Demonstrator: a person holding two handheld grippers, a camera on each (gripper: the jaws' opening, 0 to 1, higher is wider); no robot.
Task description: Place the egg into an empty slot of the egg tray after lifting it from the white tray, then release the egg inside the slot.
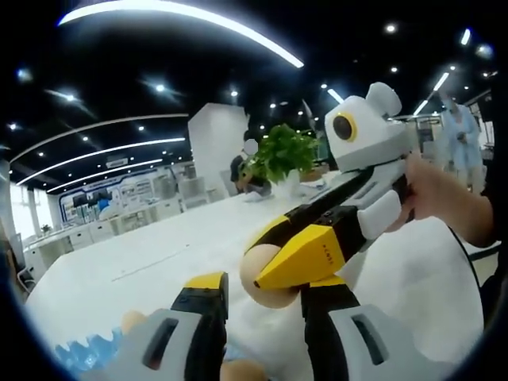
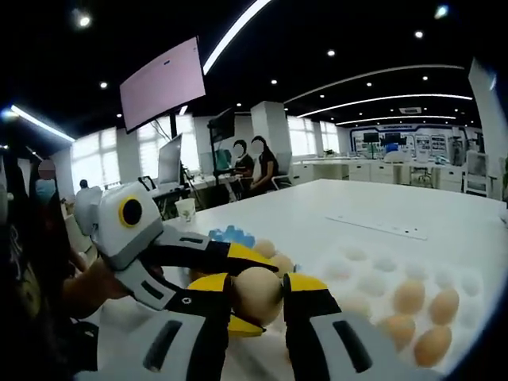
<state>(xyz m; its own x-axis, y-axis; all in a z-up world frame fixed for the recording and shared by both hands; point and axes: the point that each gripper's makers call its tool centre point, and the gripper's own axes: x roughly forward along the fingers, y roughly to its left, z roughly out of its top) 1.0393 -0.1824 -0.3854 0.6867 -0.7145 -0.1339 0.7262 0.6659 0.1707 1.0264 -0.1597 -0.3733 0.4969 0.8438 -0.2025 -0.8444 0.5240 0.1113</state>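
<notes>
A tan egg (image 2: 255, 295) hangs above the table with my right gripper (image 2: 255, 290) shut on it. In the left gripper view the same egg (image 1: 268, 298) sits between the yellow jaws of the right gripper (image 1: 255, 266), which reaches in from the upper right. My left gripper (image 1: 263, 284) is open and straddles the egg, with a gap showing at its left jaw. It enters the right gripper view from the left as the left gripper (image 2: 268, 298). A white moulded tray (image 2: 373, 270) at the right holds several eggs (image 2: 409, 295). A blue spiky tray (image 2: 230, 234) lies behind with eggs (image 2: 266, 248) beside it.
The long white table (image 2: 357, 214) stretches away. A potted plant (image 1: 282, 151) stands at its far end. A person's hand (image 1: 436, 194) holds the right gripper. Two seated people (image 2: 250, 163) and a wall screen (image 2: 163, 83) are in the background.
</notes>
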